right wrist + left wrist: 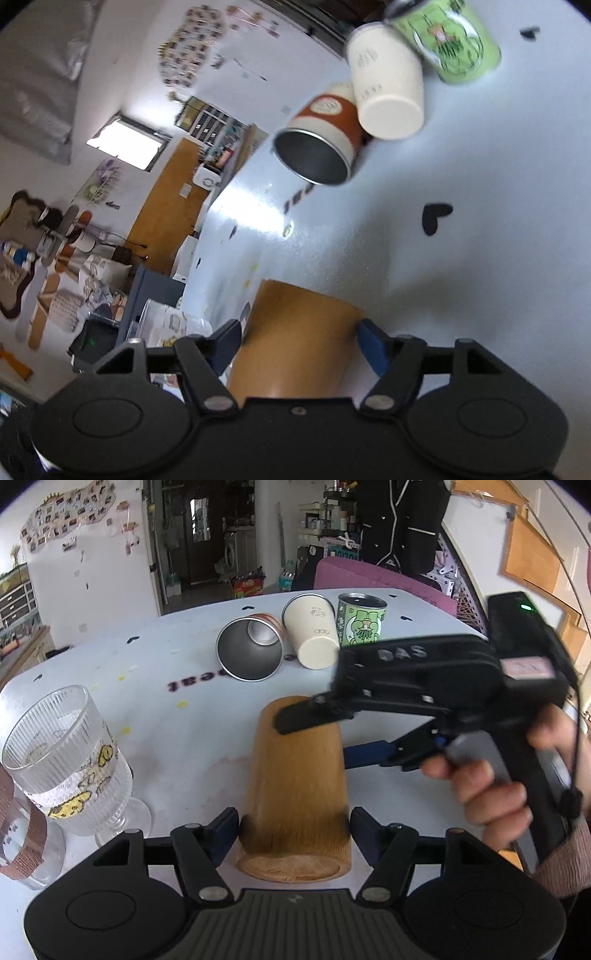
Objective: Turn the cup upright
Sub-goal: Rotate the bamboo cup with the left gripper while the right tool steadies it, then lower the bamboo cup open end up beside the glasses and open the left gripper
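Observation:
A wooden cup (295, 775) lies on its side on the white table (177, 738), one end toward the left wrist camera. My left gripper (293, 827) is shut on the wooden cup near that end, one finger on each side. My right gripper (321, 738) comes in from the right and grips the cup's far part, one finger on top and one below. In the right wrist view the wooden cup (295, 343) sits between the right gripper's (299, 343) fingers.
A ribbed glass goblet (70, 760) stands at the left. At the back lie a steel-lined orange cup (251, 646) and a cream cup (312, 635), with a green can (360, 620) upright. A tape-handled clear container (22, 845) is near left.

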The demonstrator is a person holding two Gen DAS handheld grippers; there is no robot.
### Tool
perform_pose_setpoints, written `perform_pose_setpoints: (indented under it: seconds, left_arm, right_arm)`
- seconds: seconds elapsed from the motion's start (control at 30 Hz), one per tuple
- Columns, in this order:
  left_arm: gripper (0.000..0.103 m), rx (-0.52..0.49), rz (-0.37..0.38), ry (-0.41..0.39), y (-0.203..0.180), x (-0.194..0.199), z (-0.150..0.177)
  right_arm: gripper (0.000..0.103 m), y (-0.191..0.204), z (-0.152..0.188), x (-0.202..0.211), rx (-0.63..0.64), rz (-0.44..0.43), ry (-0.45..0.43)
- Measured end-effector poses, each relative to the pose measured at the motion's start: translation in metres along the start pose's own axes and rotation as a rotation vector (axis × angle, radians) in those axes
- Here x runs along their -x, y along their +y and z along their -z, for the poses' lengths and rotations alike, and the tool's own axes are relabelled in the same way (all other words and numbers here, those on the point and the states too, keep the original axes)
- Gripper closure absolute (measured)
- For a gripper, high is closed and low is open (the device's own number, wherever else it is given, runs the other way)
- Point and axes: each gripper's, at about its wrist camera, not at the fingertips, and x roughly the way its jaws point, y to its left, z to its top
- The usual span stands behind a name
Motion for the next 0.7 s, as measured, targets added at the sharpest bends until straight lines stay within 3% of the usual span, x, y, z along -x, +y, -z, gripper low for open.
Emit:
perform_pose_setpoints:
  seconds: [0.13, 0.3, 0.43, 0.57, 0.7]
  left_arm:
    - [0.036, 0.017, 0.014, -0.036, 0.004, 0.002, 0.008]
    - [0.036, 0.047, 0.045, -0.111, 0.012, 0.008, 0.021]
    - [0.036, 0.049, 0.054, -0.187, 0.013, 0.012, 0.034]
    - [0.036, 0.048, 0.003, -0.237, 0.010, 0.009, 0.048]
    - [0.037, 0.054, -0.016, -0.296, 0.009, 0.007, 0.066]
  right_arm:
    - [0.029, 0.001, 0.000, -0.012, -0.031, -0.004, 0.021]
    - [0.030, 0.017, 0.003, -0.013, 0.071, 0.011, -0.001]
    - [0.030, 0.050, 0.020, 0.003, 0.303, 0.030, -0.098]
    - [0.030, 0.093, 0.050, 0.018, 0.617, 0.089, -0.205]
    - [0.032, 0.121, 0.085, 0.023, 0.887, 0.145, -0.255]
